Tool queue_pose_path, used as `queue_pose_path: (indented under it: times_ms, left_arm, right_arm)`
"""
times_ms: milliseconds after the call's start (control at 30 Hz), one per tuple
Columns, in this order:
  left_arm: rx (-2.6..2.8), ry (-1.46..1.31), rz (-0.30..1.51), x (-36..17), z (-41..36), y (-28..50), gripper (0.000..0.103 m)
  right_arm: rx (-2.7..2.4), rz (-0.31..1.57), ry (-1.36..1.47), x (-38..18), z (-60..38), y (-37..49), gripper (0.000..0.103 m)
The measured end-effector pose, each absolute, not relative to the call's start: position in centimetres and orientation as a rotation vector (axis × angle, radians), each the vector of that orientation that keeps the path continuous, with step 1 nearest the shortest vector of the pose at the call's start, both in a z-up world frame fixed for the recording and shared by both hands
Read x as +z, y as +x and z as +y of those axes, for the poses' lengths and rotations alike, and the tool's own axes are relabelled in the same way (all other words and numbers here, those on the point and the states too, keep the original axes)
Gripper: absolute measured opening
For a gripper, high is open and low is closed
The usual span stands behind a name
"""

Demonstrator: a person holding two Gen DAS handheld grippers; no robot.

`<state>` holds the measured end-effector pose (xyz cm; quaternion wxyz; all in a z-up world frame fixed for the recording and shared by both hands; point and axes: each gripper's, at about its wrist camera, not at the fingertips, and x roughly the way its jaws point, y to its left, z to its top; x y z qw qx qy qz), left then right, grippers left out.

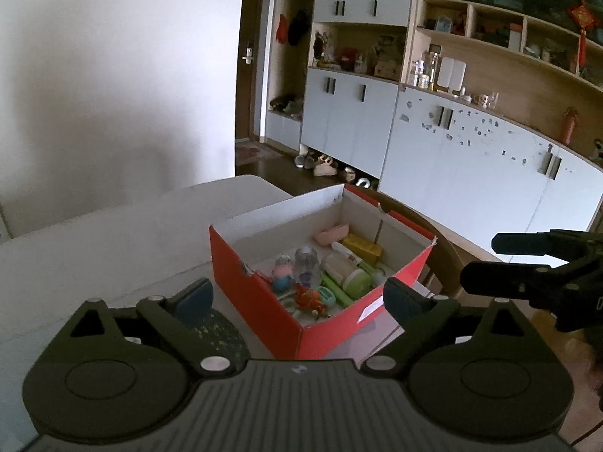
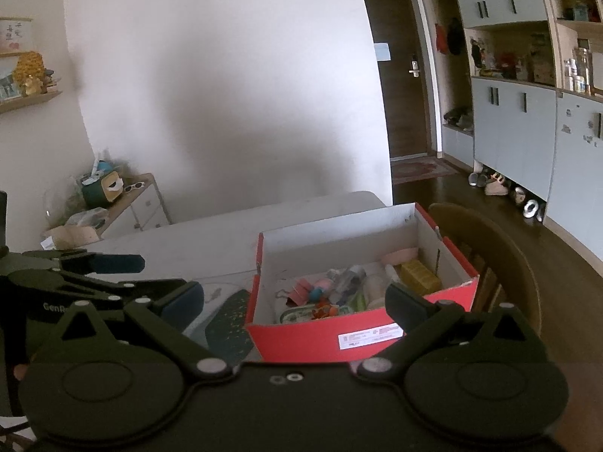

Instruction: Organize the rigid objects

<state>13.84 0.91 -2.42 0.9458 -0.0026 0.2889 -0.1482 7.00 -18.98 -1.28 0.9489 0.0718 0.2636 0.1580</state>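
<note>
Nearest the lens in the left wrist view, the left tongs [image 1: 297, 297] are seen spread wide and released, with nothing between the pads. The right tongs [image 2: 294, 299] are likewise seen parted in their own view, nothing gripped, the pads set to either side of the box's near wall without touching it. In the left view the right tongs appear at the right edge, held clear of the box.

Just beyond the fingertips, a dark speckled flat piece [image 2: 228, 324] is seen lying on the table [image 1: 113, 248], just beside the box's left side.

The red box [image 1: 260, 301], open at the top, is found on the table close to its right-hand edge. Its long axis is seen running away from the cameras, angled toward the cupboards. In the left view a corner is turned toward the lens; in the right view the short labelled end is faced.

Inside, the small things are heaped across the floor of the box: a green-capped bottle [image 1: 348, 275], a clear jar [image 1: 306, 260], a yellow block [image 1: 361, 248] and a pink dish [image 1: 331, 234] at the far end.

To the left of the box, a broad stretch of bare table is left open. To the right, a wooden chair back [image 2: 501, 263] is pressed close to the table edge. Farther off, the pale cupboards [image 1: 452, 158] and the dark door [image 2: 399, 75] are seen.
</note>
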Motion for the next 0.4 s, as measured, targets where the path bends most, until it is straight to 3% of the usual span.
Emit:
queue_pose_path:
  times_ms: [400]
  left_arm:
    - [-0.320, -0.022, 0.615, -2.90, 1.72, 14.15, 0.098]
  right_arm:
    - [0.288, 0.542, 0.163, -1.29, -18.65, 6.73, 0.103]
